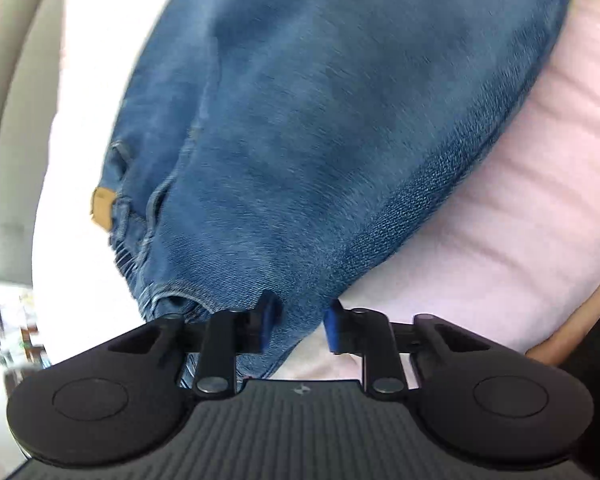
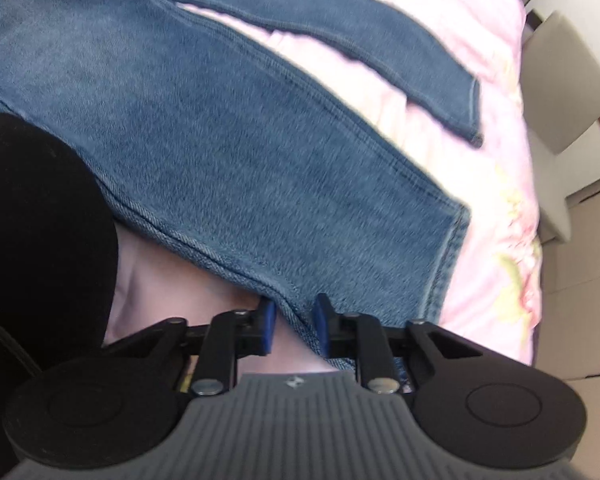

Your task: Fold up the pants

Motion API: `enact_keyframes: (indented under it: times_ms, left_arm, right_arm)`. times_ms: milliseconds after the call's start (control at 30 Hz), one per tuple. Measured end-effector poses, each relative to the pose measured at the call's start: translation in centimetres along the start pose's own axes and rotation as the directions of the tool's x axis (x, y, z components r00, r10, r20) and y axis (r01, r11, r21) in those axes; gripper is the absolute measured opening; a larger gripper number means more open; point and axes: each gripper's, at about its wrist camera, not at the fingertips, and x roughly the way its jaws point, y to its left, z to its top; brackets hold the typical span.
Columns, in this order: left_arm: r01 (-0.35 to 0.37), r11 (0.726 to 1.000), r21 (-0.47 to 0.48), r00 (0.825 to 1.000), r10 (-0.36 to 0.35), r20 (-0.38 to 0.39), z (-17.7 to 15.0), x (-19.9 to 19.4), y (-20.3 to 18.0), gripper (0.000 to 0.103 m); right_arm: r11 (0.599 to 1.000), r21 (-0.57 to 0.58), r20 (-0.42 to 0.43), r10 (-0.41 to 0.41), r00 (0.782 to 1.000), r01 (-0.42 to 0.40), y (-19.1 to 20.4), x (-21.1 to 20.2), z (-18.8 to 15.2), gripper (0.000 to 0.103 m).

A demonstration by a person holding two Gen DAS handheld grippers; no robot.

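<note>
Blue denim pants (image 1: 320, 128) lie spread on a pink bedsheet (image 1: 500, 220). In the left wrist view the elastic waistband and a tan label (image 1: 102, 208) are at the left. My left gripper (image 1: 300, 322) has its jaws a little apart around the near edge of the waist end. In the right wrist view both legs (image 2: 240, 152) stretch to the right, apart from each other, hems at the right. My right gripper (image 2: 294, 326) has its jaws a little apart around the side seam of the near leg (image 2: 296, 312).
The pink sheet has a flower print (image 2: 516, 248) near the bed's right edge. Beige chairs (image 2: 560, 80) stand beyond that edge. A dark sleeve or body (image 2: 40, 220) is at the left of the right wrist view. A beige bed frame (image 1: 12, 120) runs along the left.
</note>
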Motion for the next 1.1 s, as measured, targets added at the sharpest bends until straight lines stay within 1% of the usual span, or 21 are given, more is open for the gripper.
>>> enact_keyframes:
  times_ms: [67, 133, 200, 267, 367, 467, 533, 600, 700, 767, 867, 933, 1000, 1100]
  left_arm:
    - [-0.005, 0.996, -0.091, 0.999, 0.009, 0.041, -0.4, -1.2, 1.3, 0.023]
    - [-0.027, 0.987, -0.16, 0.996, 0.041, 0.082, -0.4, -2.8, 2.0, 0.022]
    - [-0.064, 0.976, -0.207, 0.988, 0.091, 0.122, -0.5, -4.8, 2.7, 0.02]
    - [-0.089, 0.964, -0.252, 0.979, 0.131, 0.158, -0.7, -6.5, 4.1, 0.019]
    - [-0.136, 0.948, -0.287, 0.963, 0.195, 0.185, -0.3, -9.2, 6.3, 0.018]
    - [-0.146, 0.937, -0.319, 0.956, 0.216, 0.199, 1.3, -10.5, 10.0, 0.018]
    - [-0.145, 0.93, -0.338, 0.955, 0.222, 0.199, 3.2, -10.7, 12.5, 0.018]
    - [-0.138, 0.931, -0.337, 0.961, 0.209, 0.183, 5.4, -9.7, 14.9, 0.018]
    - [-0.145, 0.94, -0.308, 0.971, 0.195, 0.139, 9.0, -7.0, 17.4, 0.018]
    - [-0.157, 0.943, -0.292, 0.973, 0.199, 0.119, 11.2, -5.2, 18.6, 0.018]
    - [-0.175, 0.948, -0.267, 0.974, 0.207, 0.094, 14.0, -3.8, 19.6, 0.018]
    - [-0.183, 0.954, -0.237, 0.976, 0.205, 0.071, 15.8, -2.0, 20.1, 0.018]
    - [-0.174, 0.958, -0.226, 0.98, 0.19, 0.052, 16.9, 0.3, 21.1, 0.017]
    - [-0.148, 0.963, -0.225, 0.987, 0.158, 0.024, 18.2, 3.1, 21.2, 0.018]
  right_arm:
    - [0.999, 0.022, 0.042, -0.03, 0.999, 0.029, -0.4, -1.4, 0.3, 0.01]
    - [0.997, 0.051, 0.092, -0.067, 0.993, 0.062, -1.0, -3.3, 1.0, 0.009]
    - [0.991, 0.081, 0.146, -0.117, 0.982, 0.106, -1.6, -5.5, 2.0, 0.007]
    - [0.983, 0.1, 0.195, -0.168, 0.966, 0.151, -2.2, -7.8, 3.2, 0.005]
    - [0.972, 0.13, 0.253, -0.224, 0.941, 0.196, -3.3, -11.1, 5.2, 0.002]
    - [0.963, 0.148, 0.29, -0.258, 0.921, 0.223, -4.9, -13.5, 7.4, 0.001]
    - [0.958, 0.154, 0.292, -0.279, 0.915, 0.243, -6.3, -13.6, 9.3, 0.001]
    - [0.953, 0.137, 0.275, -0.298, 0.914, 0.27, -7.3, -12.3, 11.6, 0.001]
    - [0.952, 0.109, 0.226, -0.303, 0.926, 0.285, -8.8, -9.3, 15.0, 0.001]
    - [0.951, 0.093, 0.192, -0.307, 0.932, 0.294, -9.8, -6.9, 17.2, 0.0]
    - [0.954, 0.077, 0.144, -0.299, 0.943, 0.291, -11.3, -3.3, 20.5, 0.0]
    - [0.957, 0.061, 0.117, -0.291, 0.95, 0.285, -12.1, -0.7, 22.6, 0.0]
    - [0.958, 0.04, 0.093, -0.285, 0.954, 0.283, -12.7, 1.9, 24.4, 0.0]
    - [0.963, 0.021, 0.061, -0.271, 0.961, 0.27, -13.6, 5.1, 26.6, 0.0]
